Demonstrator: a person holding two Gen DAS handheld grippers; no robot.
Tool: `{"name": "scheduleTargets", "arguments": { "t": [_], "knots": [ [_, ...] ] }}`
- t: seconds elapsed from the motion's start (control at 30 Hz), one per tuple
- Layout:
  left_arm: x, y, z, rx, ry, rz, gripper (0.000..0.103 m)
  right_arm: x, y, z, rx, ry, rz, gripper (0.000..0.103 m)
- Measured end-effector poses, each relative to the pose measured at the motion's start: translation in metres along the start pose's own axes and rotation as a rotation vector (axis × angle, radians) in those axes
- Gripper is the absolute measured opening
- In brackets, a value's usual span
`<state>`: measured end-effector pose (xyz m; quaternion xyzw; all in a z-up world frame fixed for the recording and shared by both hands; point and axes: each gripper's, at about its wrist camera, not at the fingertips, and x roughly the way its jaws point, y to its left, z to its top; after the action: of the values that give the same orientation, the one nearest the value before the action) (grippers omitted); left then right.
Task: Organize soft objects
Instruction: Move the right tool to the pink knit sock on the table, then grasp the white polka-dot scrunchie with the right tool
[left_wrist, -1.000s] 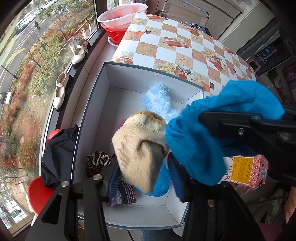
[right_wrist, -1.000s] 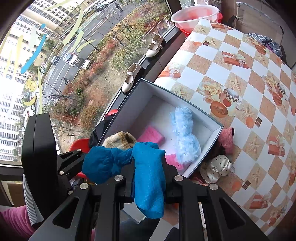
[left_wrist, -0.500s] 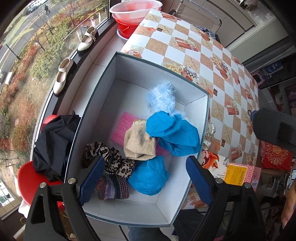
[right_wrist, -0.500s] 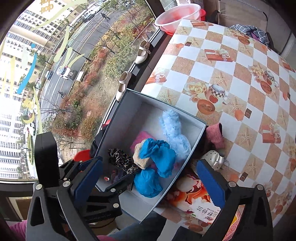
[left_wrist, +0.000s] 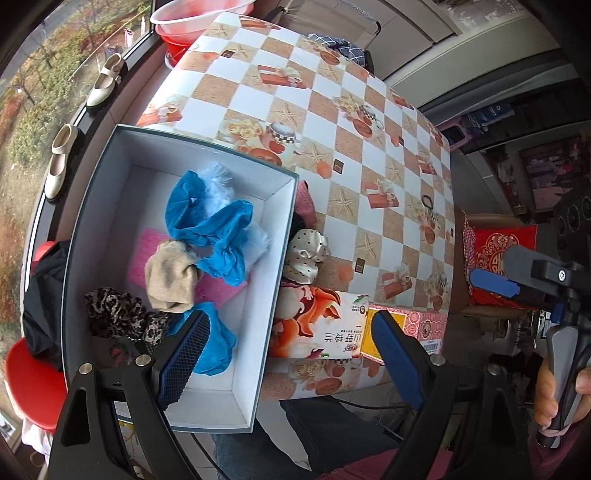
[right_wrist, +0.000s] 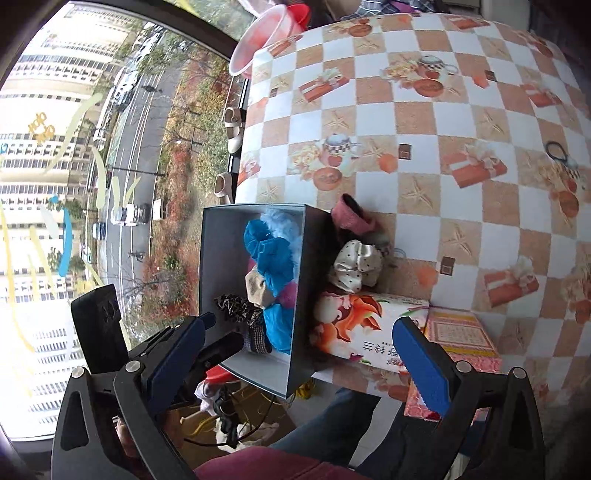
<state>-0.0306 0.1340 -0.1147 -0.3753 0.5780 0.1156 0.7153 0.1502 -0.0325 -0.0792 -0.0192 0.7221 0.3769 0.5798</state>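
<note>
A white-lined box at the table's near left edge holds soft items: a blue cloth, a beige sock, a pink cloth, a pale blue fluffy piece and a leopard-print piece. A white polka-dot piece and a pink sock lie on the table right of the box. My left gripper is open and empty above the box's near right corner. My right gripper is open and empty, held back from the box.
An orange printed carton and a pink box lie at the table's near edge. A black hair tie lies far right. Pink and red basins stand at the far corner. Shoes sit on the window ledge.
Both grippers opened and dropped the blue cloth and beige sock into the box, then pulled back up and to the right. The blue cloth has spread out over the fluffy piece.
</note>
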Motion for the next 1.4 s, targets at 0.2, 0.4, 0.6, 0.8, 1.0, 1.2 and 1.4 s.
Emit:
{"name": "scheduleTargets", "arguments": {
  "t": [0.2,0.4,0.6,0.8,1.0,1.2,1.4],
  "knots": [
    [0.016,-0.022,0.007,0.027,0.037,0.022,0.091,-0.031,-0.06,-0.007,0.114,-0.046,-0.027,0.102],
    [0.033,-0.041,0.016,0.043,0.063,0.057,0.091,-0.027,-0.104,0.004,0.112,0.011,-0.122,0.102],
    [0.041,-0.053,0.017,0.051,0.047,0.115,0.091,0.015,-0.11,0.046,-0.045,0.154,-0.146,0.102],
    [0.043,-0.051,0.004,0.033,0.019,0.19,0.091,0.1,-0.075,0.091,-0.287,0.297,-0.139,0.102],
    [0.045,-0.041,-0.01,-0.041,0.012,0.211,0.091,0.183,-0.036,0.104,-0.52,0.354,-0.162,0.102],
    [0.052,-0.037,-0.013,-0.091,0.031,0.209,0.091,0.228,-0.03,0.106,-0.613,0.333,-0.276,0.102],
    [0.059,-0.039,-0.005,-0.068,0.043,0.21,0.091,0.171,-0.083,0.131,-0.449,0.1,-0.645,0.102]
  ]
}}
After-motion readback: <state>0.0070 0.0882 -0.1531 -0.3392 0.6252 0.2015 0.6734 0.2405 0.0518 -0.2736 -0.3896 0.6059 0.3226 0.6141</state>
